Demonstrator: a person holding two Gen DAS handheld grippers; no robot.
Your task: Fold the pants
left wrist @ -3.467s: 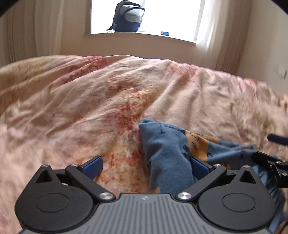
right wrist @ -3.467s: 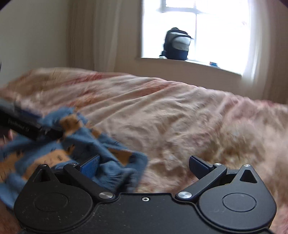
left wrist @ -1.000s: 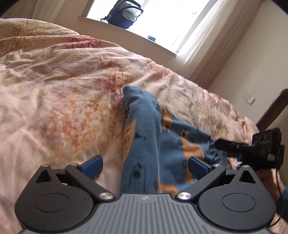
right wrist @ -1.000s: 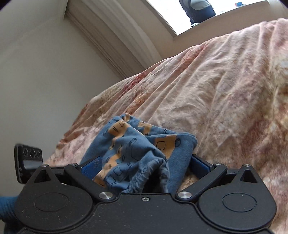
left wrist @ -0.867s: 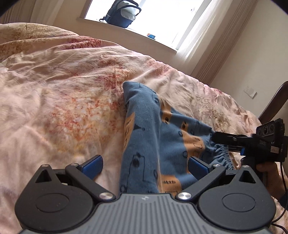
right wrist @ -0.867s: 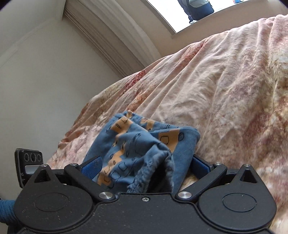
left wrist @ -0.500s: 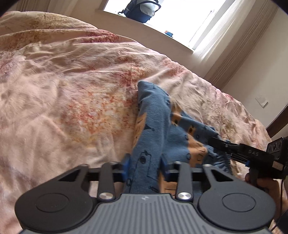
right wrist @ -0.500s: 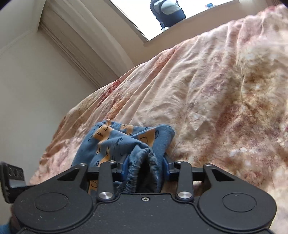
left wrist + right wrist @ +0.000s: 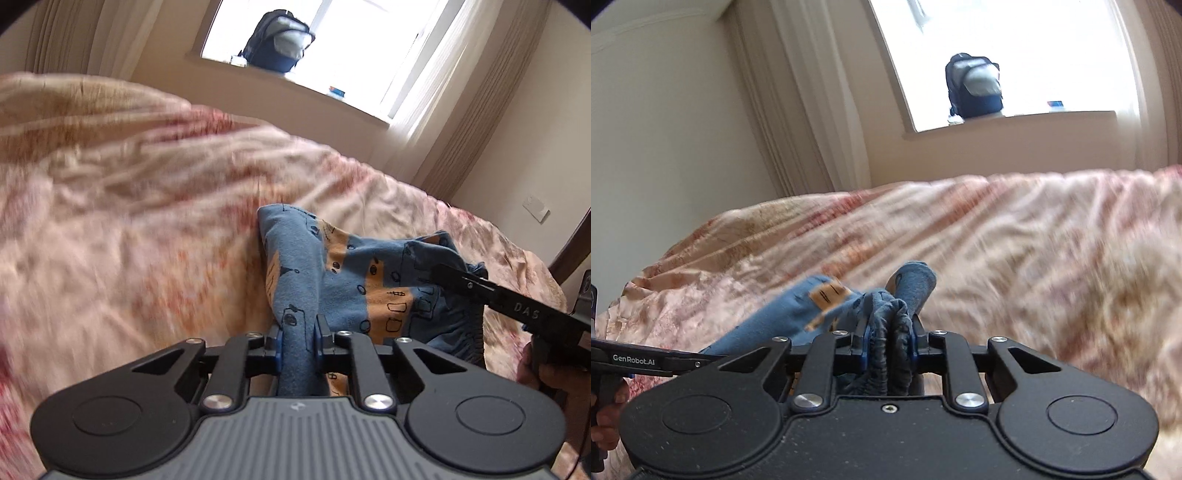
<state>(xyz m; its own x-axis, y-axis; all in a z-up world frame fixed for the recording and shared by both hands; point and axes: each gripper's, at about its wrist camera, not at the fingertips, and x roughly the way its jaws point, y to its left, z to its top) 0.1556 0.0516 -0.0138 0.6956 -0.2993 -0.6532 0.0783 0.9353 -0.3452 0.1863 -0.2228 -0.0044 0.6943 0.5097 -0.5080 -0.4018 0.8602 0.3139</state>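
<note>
Small blue pants [image 9: 354, 280] with orange patches and black doodles lie bunched on a pink floral bedspread [image 9: 129, 221]. My left gripper [image 9: 298, 341] is closing, its blue pads pressing a fold of the blue cloth between them. My right gripper [image 9: 888, 341] is closing too, pinching the gathered elastic waistband [image 9: 890, 325]. In the right wrist view the pants [image 9: 798, 314] stretch leftward toward the other gripper's black finger [image 9: 657, 360]. In the left wrist view the right gripper's black finger [image 9: 498, 295] reaches into the cloth from the right.
The quilted bedspread [image 9: 1034, 258] fills the space ahead. A dark backpack [image 9: 277, 42] and a small blue thing [image 9: 336, 91] sit on the windowsill, with curtains on both sides. A dark wooden chair back [image 9: 576, 243] stands at the right edge. A hand [image 9: 554, 380] holds the right gripper's handle.
Both grippers have gone from wide open to pinched on the pants. Both have risen, lifting the cloth off the bedspread, and the right one has rolled toward level.
</note>
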